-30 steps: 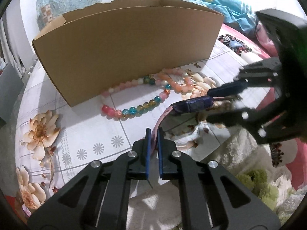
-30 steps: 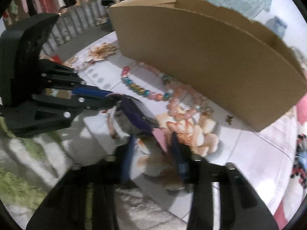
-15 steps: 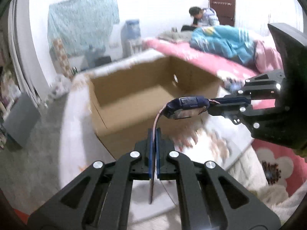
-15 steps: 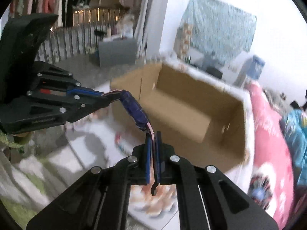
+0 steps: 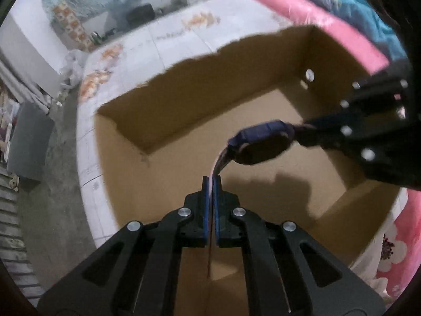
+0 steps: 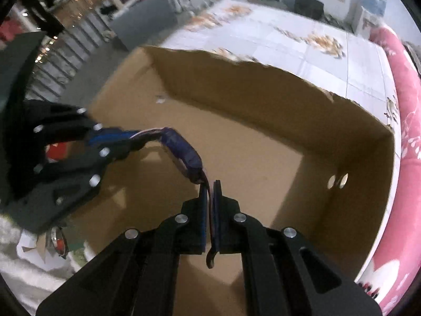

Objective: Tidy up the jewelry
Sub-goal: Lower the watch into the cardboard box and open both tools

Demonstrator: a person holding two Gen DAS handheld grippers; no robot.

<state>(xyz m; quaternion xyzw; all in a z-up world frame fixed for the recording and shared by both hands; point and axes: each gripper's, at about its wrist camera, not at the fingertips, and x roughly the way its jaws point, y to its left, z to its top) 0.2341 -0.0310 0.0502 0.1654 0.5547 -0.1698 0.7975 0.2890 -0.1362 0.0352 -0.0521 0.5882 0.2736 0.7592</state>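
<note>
A dark blue wristwatch (image 5: 263,142) with a pinkish strap hangs stretched between both grippers above the open cardboard box (image 5: 184,142). My left gripper (image 5: 211,181) is shut on one strap end. My right gripper (image 6: 209,185) is shut on the other strap end, and the watch body (image 6: 184,155) shows just ahead of it. The box floor (image 6: 263,163) under the watch is bare. Each gripper shows in the other's view, the right (image 5: 368,131) and the left (image 6: 65,155).
The box stands on a white floral tablecloth (image 5: 147,52). A pink bed edge (image 6: 405,121) runs along the right. A grey cabinet (image 5: 29,142) stands on the floor to the left.
Both grippers have lifted the watch off the table, up over the box wall, and now hold it above the box interior. The bead bracelets are out of view.
</note>
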